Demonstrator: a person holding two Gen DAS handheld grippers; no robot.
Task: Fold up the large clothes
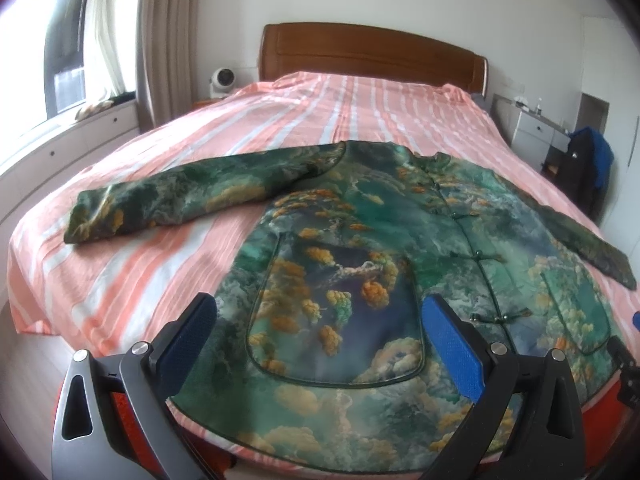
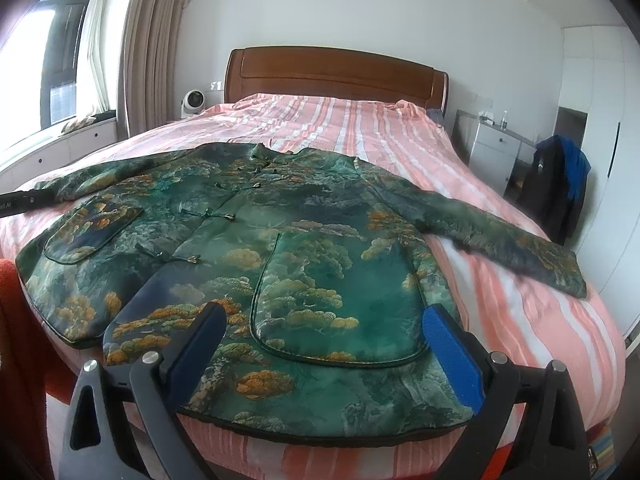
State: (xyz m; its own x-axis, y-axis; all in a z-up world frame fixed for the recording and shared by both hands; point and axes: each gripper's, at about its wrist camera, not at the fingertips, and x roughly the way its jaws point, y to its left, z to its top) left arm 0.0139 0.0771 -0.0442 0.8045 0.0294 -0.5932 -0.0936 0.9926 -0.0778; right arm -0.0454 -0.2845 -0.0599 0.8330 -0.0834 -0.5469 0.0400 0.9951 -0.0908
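Note:
A green patterned jacket (image 1: 360, 240) with gold and orange clouds lies flat, front up, on the bed, both sleeves spread out. Its left sleeve (image 1: 180, 200) reaches toward the window side and its right sleeve (image 2: 500, 232) toward the wardrobe side. Knot buttons (image 1: 484, 258) run down the closed front. My left gripper (image 1: 320, 320) hovers open over the left patch pocket (image 1: 332, 312) near the hem. Over the right patch pocket (image 2: 340, 300), my right gripper (image 2: 324, 328) is also open. Neither holds anything.
The bed (image 1: 280, 120) has a pink and white striped sheet and a wooden headboard (image 2: 332, 76). A white fan (image 2: 192, 102) sits by the curtain. Far right are a white nightstand (image 2: 492, 152) and a chair with dark and blue clothes (image 2: 560, 184). An orange cloth (image 2: 16, 300) hangs at the left edge.

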